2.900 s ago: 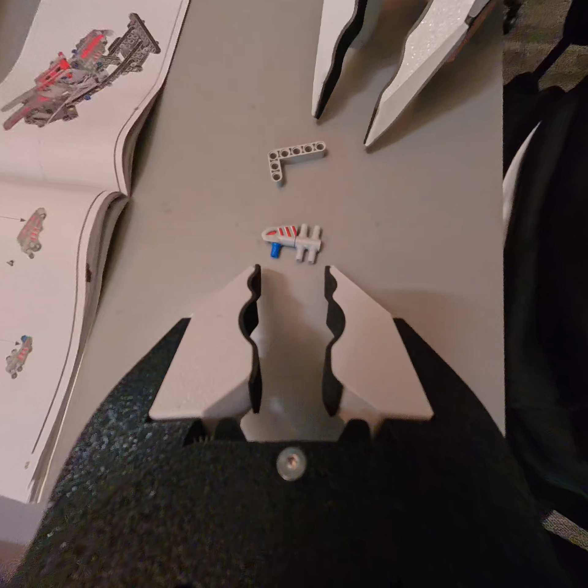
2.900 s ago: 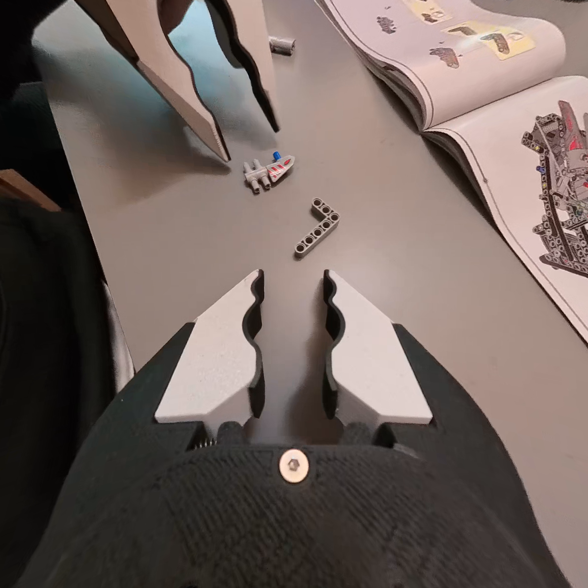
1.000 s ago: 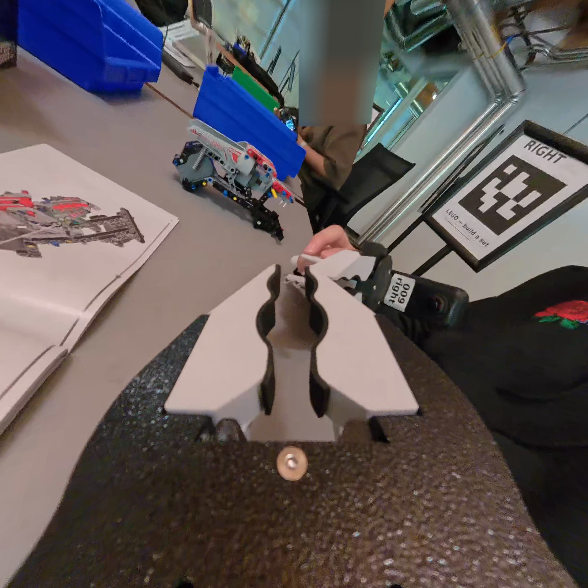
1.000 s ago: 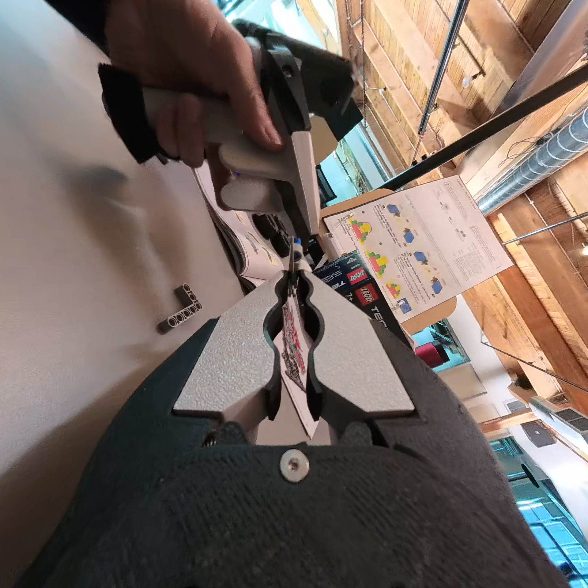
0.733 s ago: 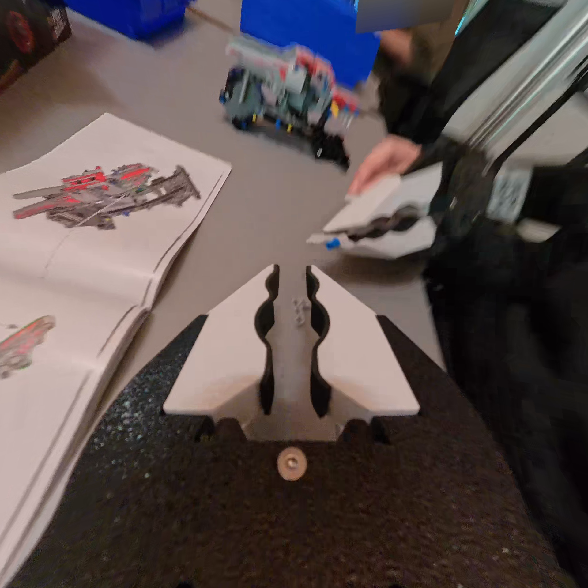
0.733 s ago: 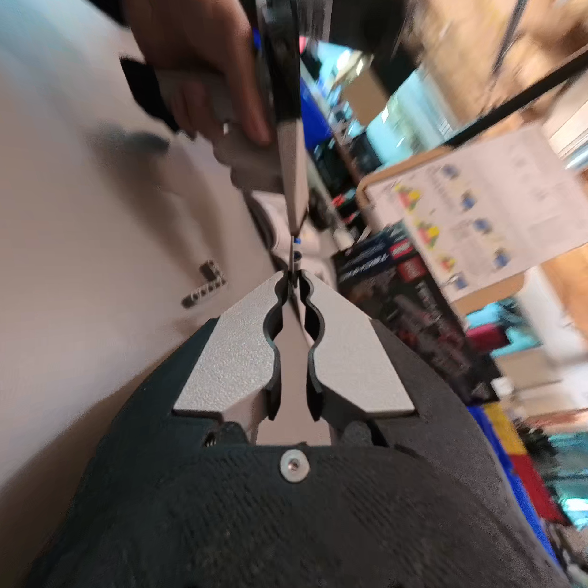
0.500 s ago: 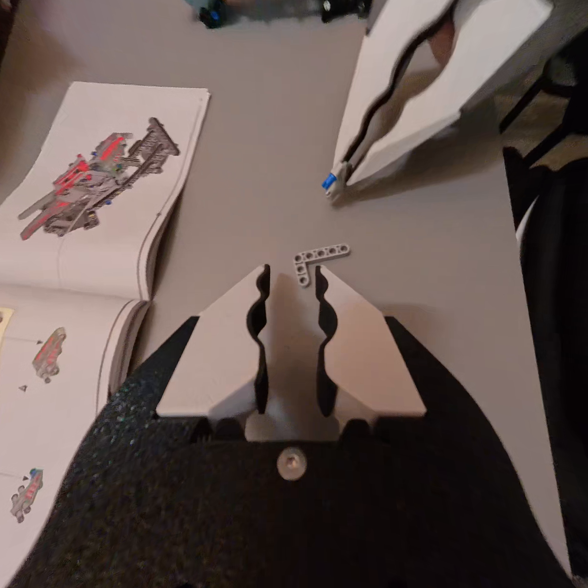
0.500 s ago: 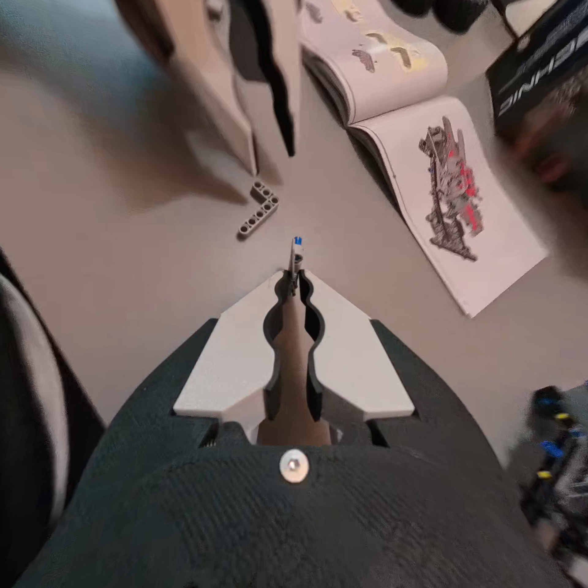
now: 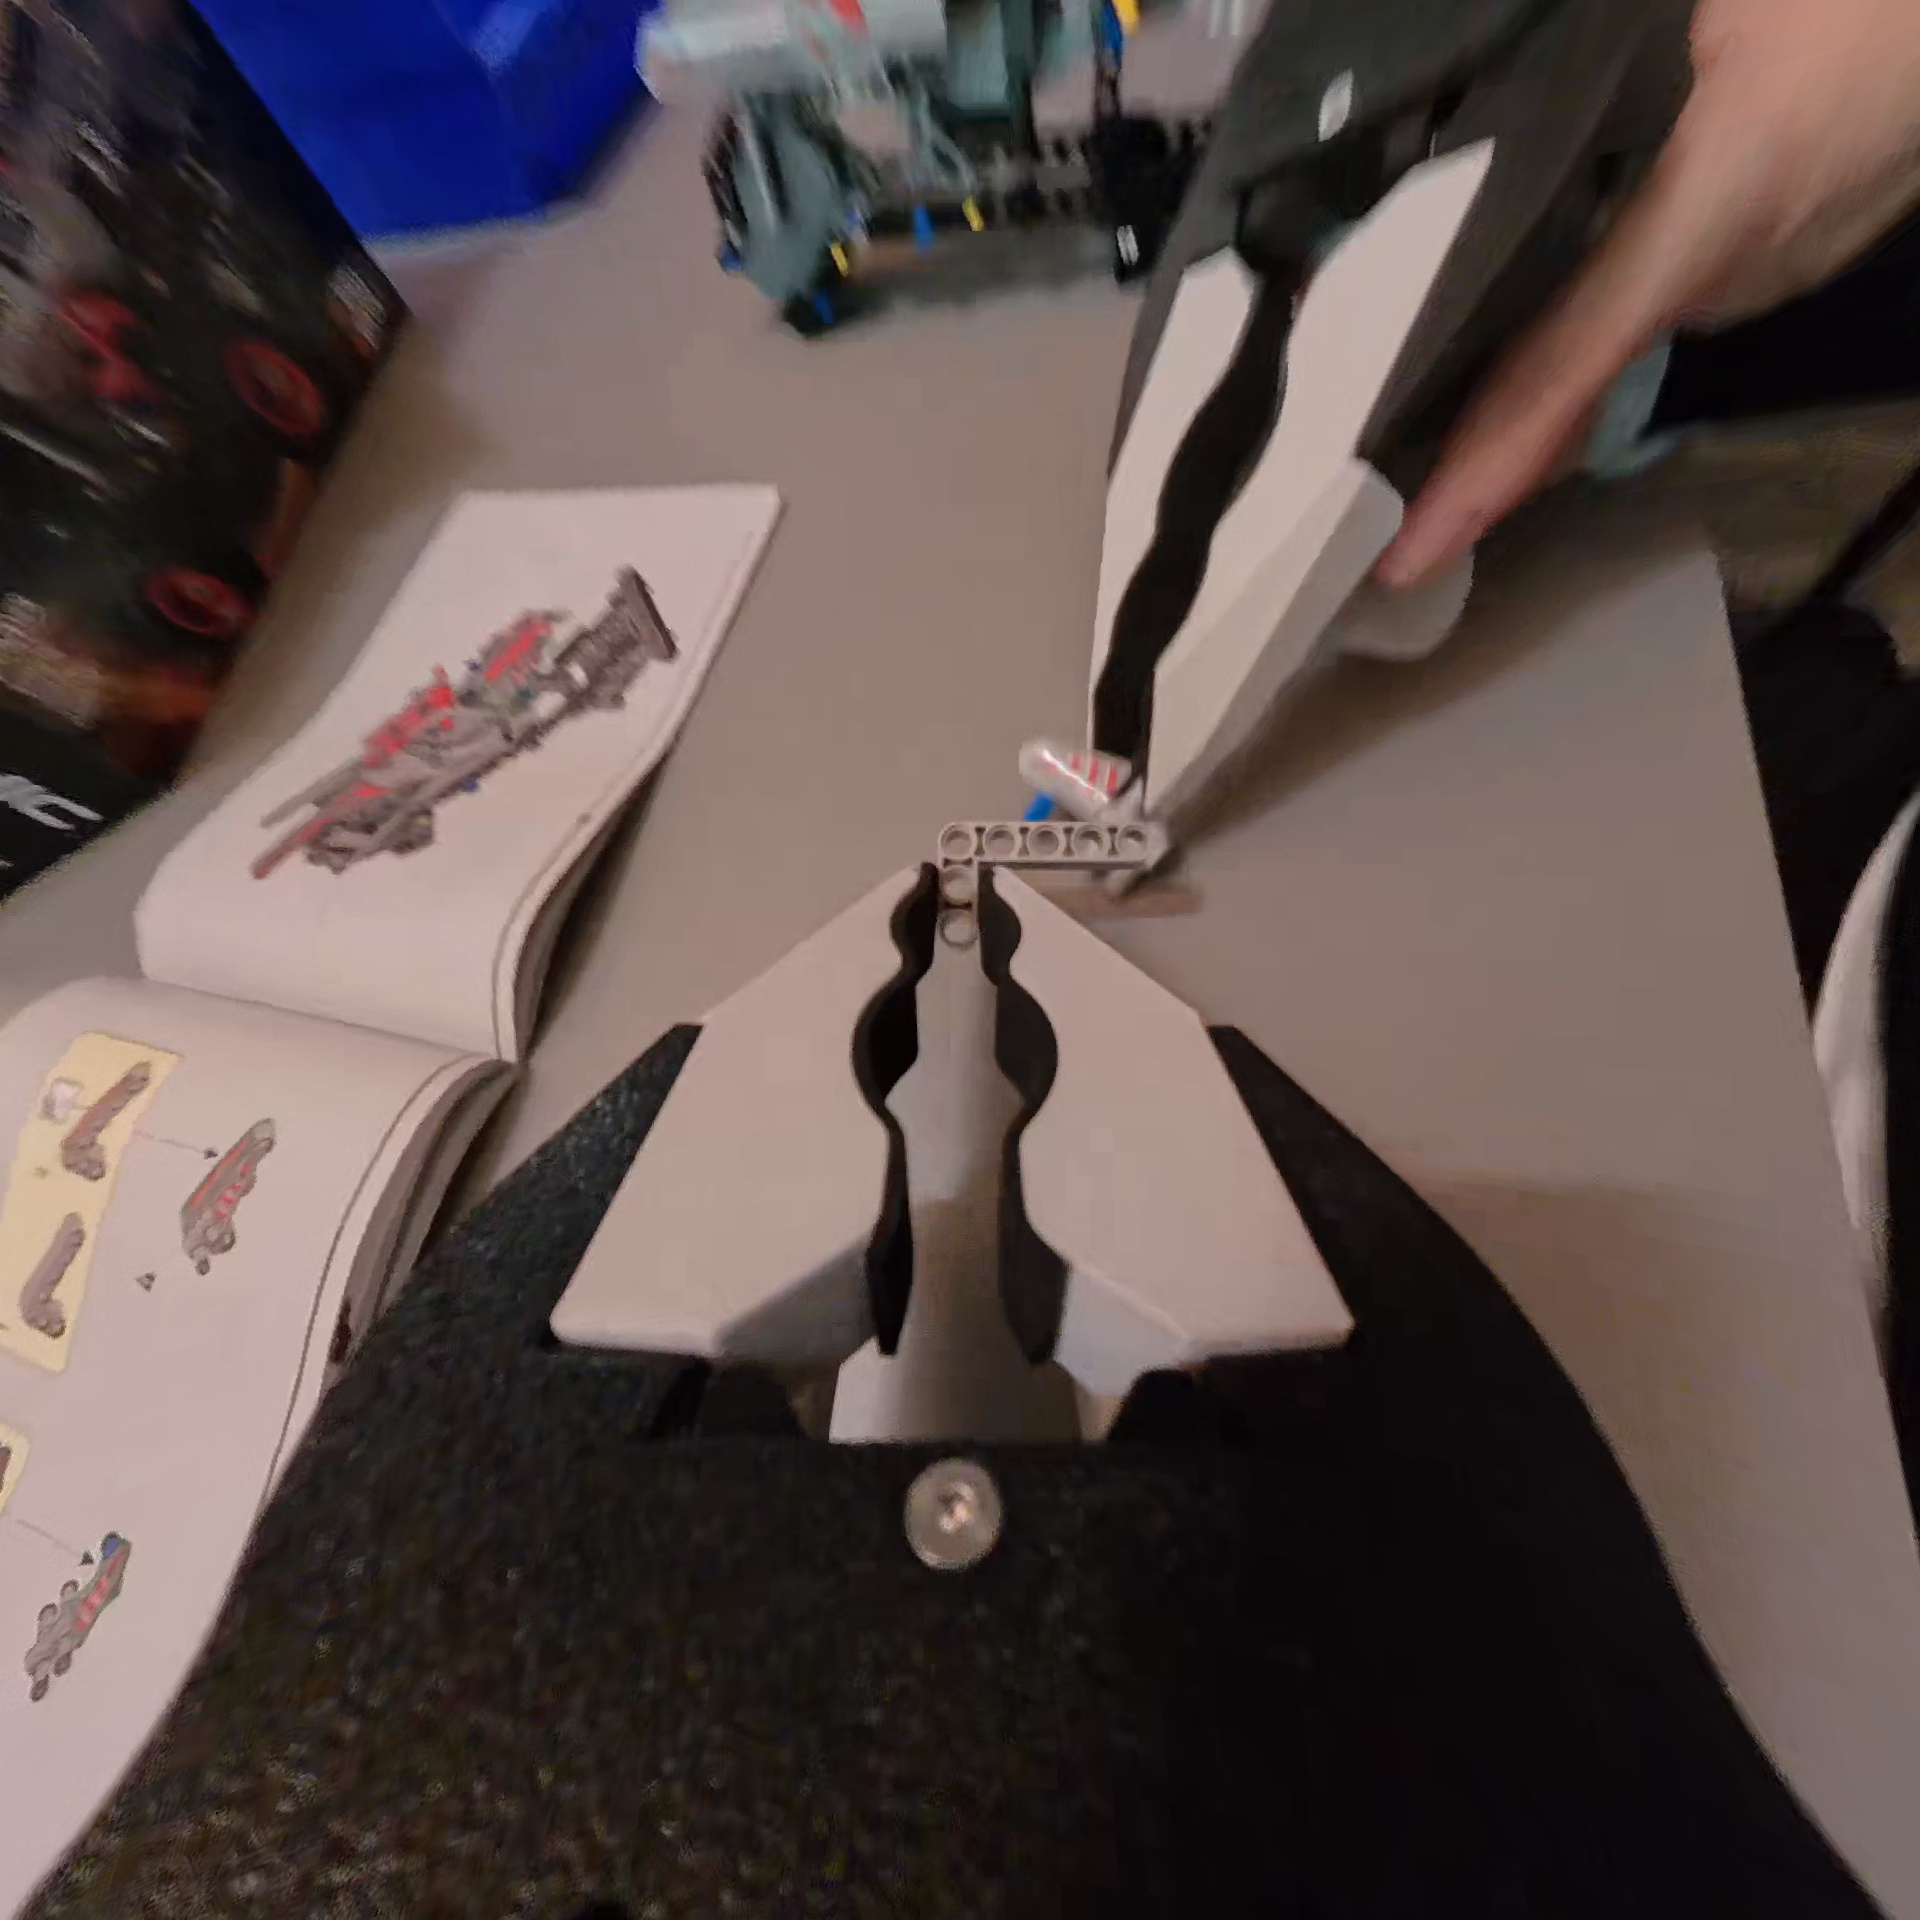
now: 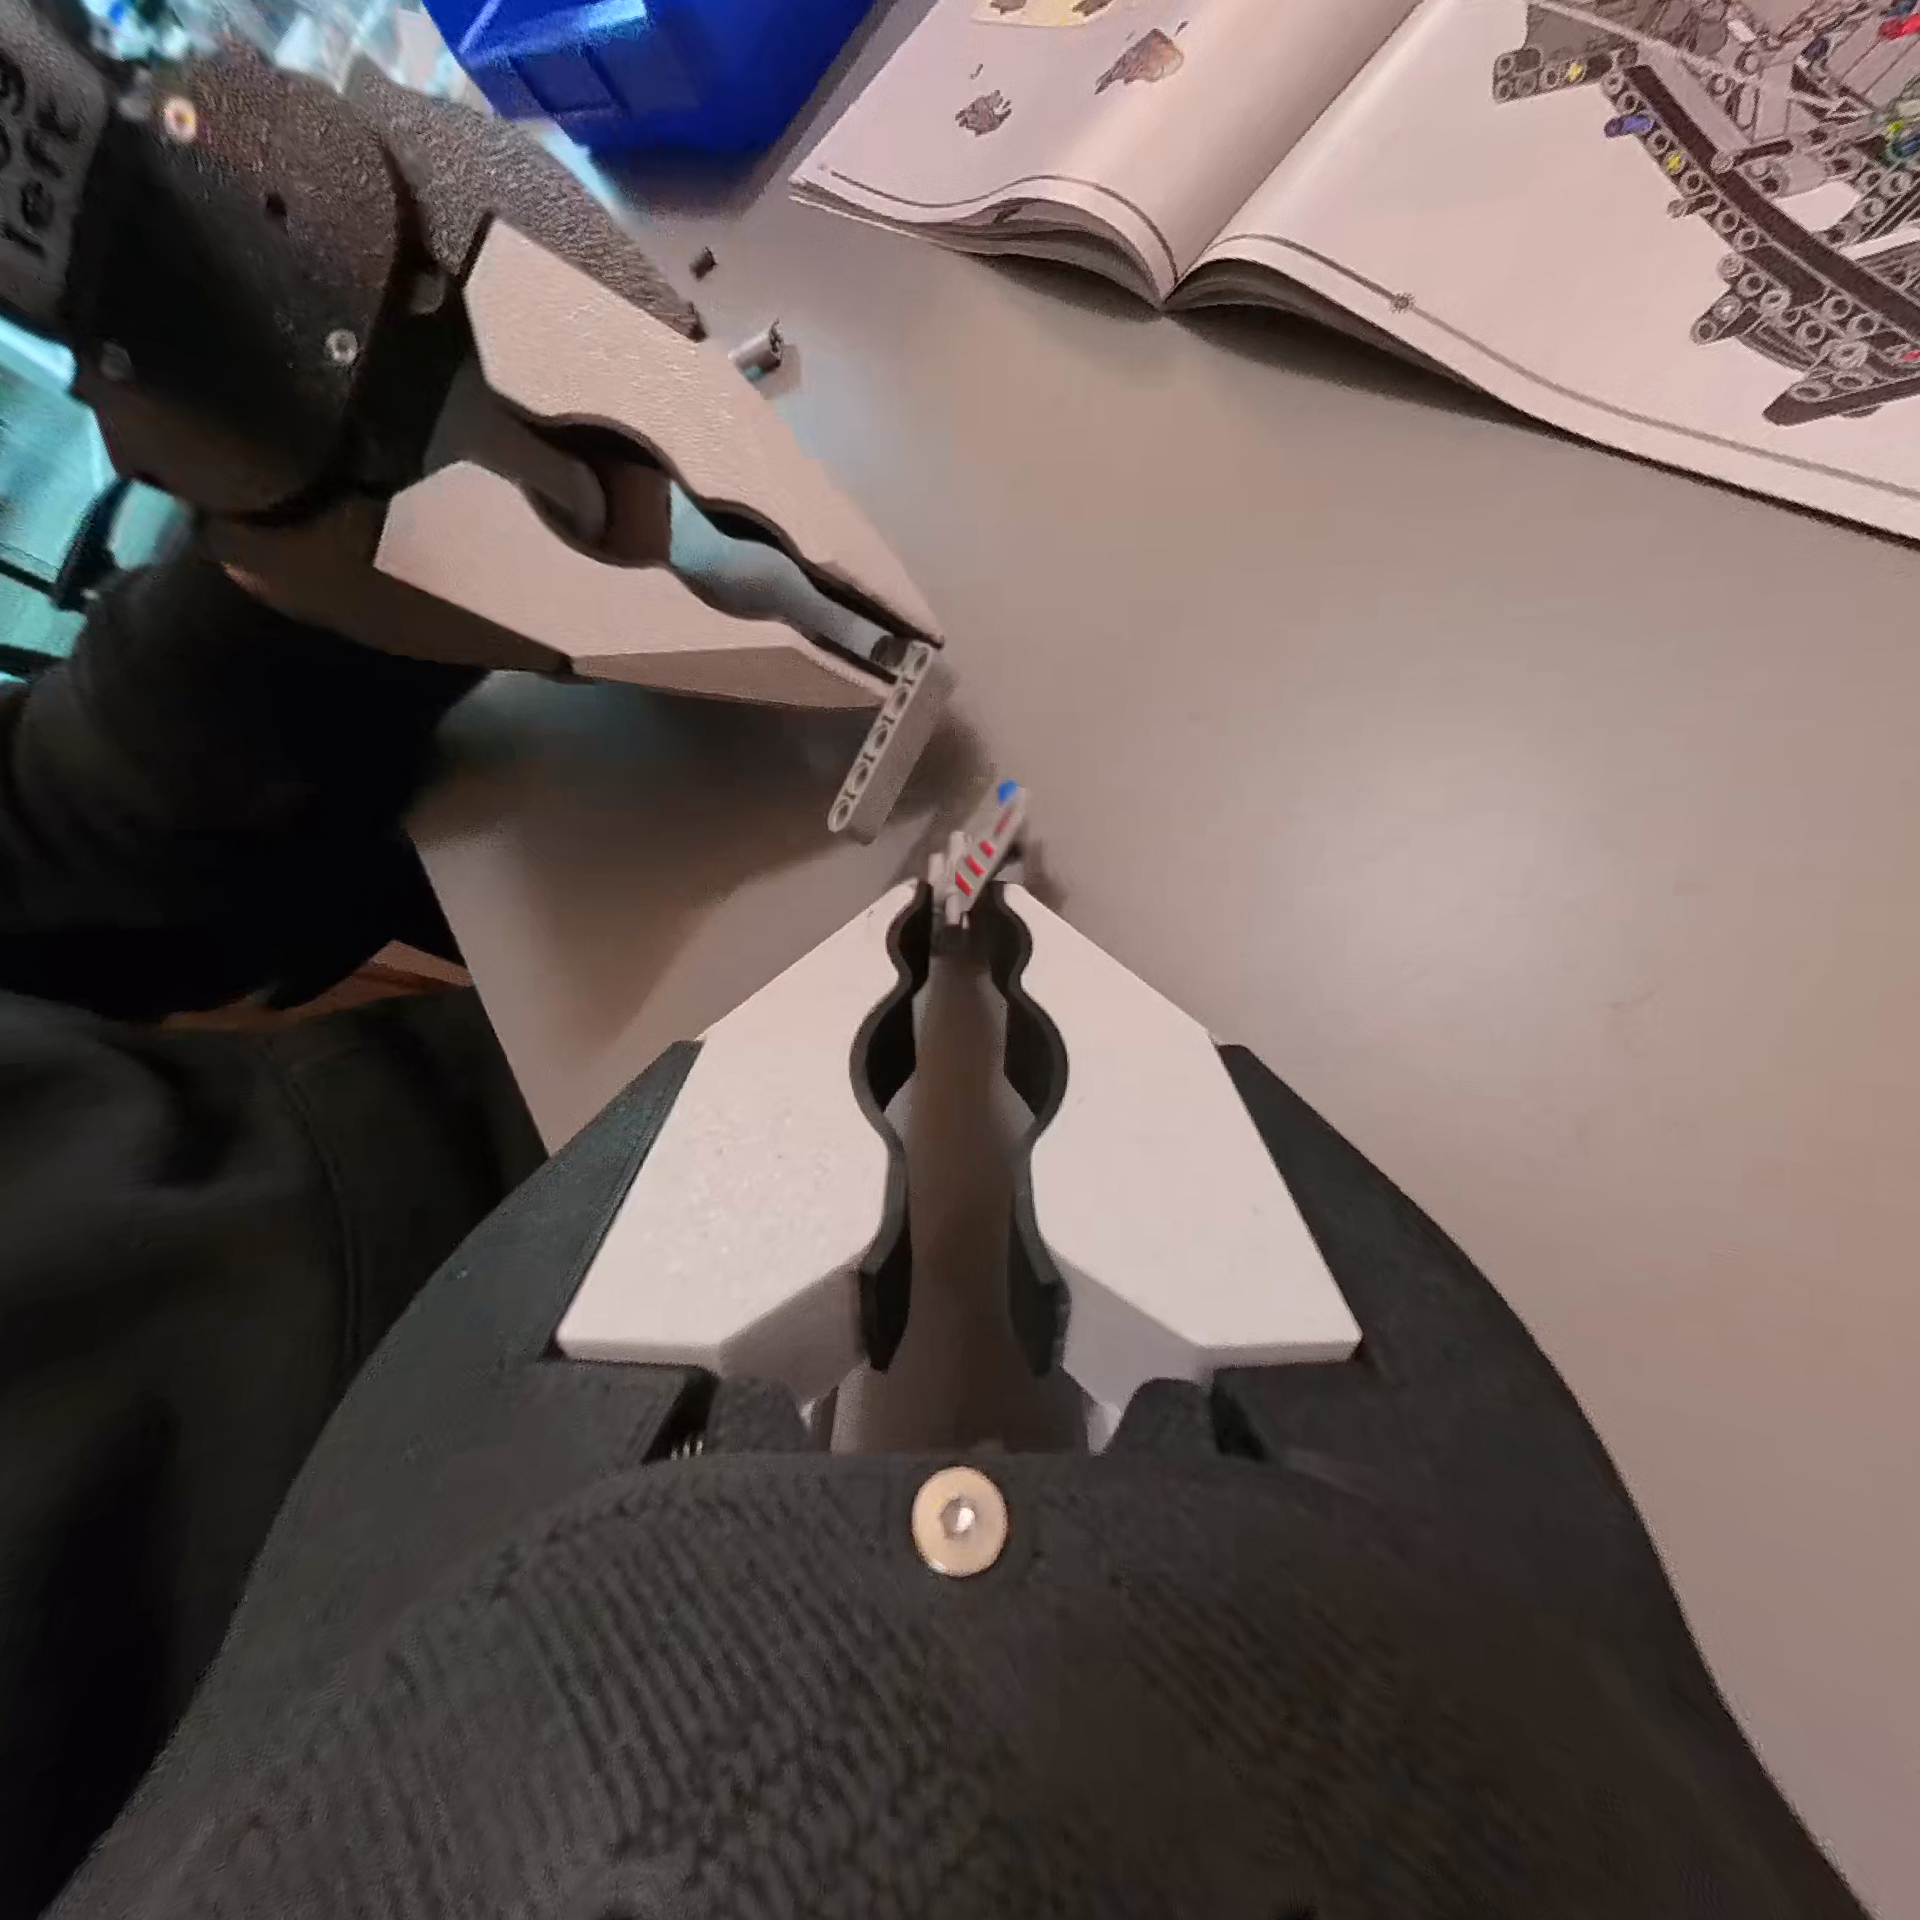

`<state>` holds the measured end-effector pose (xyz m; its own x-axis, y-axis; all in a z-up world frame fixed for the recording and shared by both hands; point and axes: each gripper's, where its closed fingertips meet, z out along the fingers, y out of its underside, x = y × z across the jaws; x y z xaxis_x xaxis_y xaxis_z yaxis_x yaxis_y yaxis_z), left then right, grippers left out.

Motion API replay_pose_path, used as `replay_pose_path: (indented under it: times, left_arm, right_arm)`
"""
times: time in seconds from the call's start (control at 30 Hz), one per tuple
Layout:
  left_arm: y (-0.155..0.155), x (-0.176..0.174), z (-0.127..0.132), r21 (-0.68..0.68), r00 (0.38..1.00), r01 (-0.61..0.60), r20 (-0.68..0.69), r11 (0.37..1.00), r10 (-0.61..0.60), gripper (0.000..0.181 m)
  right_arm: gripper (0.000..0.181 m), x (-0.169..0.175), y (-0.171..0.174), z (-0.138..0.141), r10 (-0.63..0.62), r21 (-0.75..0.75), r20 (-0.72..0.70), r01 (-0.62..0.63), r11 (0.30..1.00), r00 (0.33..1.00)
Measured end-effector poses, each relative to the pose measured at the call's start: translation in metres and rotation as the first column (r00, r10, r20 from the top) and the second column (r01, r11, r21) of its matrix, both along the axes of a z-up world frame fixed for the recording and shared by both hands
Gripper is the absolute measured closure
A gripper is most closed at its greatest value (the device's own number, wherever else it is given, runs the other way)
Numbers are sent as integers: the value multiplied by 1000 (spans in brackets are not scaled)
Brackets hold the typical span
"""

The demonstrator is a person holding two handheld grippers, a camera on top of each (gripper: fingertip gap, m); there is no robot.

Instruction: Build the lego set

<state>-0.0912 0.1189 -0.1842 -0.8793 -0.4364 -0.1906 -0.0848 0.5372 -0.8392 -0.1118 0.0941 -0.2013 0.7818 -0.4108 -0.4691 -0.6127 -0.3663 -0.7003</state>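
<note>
My left gripper point(image 9: 954, 900) is shut on the short arm of a grey L-shaped beam point(image 9: 1049, 842); the long arm sticks out to the right. My right gripper point(image 10: 961, 900) is shut on a small grey piece with red stripes and a blue pin point(image 10: 982, 852). In the left wrist view the right gripper point(image 9: 1138, 805) comes down from the upper right, with the striped piece point(image 9: 1075, 774) just above the beam. In the right wrist view the left gripper point(image 10: 914, 655) holds the beam point(image 10: 883, 743) just left of the striped piece. The two parts are close but apart.
An open instruction booklet point(image 9: 447, 727) lies left on the grey table point(image 9: 1455, 987); it also shows in the right wrist view point(image 10: 1455, 208). A partly built model point(image 9: 883, 135), a blue bin point(image 9: 416, 104) and a black box point(image 9: 156, 364) stand behind. A small grey pin point(image 10: 764, 353) lies loose.
My left gripper has closed on the L-shaped beam, which lay free on the table before. My right gripper has kept the striped piece and brought it next to the beam.
</note>
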Motion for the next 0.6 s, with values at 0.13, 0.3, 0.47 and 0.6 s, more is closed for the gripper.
replay_pose_path:
  times: [0.13,0.3,0.47,0.6]
  left_arm:
    - [0,16,35,-188,969,-176,138,966,203,176]
    - [-2,32,61,-354,902,-310,184,882,391,176]
    - [-2,36,87,-510,847,-313,233,802,479,176]
    - [-10,29,85,-489,851,-276,276,827,447,176]
  right_arm:
    - [151,2,1,6,-3,47,-7,3,999,1000]
    - [124,7,-3,10,-38,42,53,36,998,998]
    - [137,31,-10,51,-173,130,421,129,983,890]
    - [155,32,-15,89,-226,202,716,114,973,660]
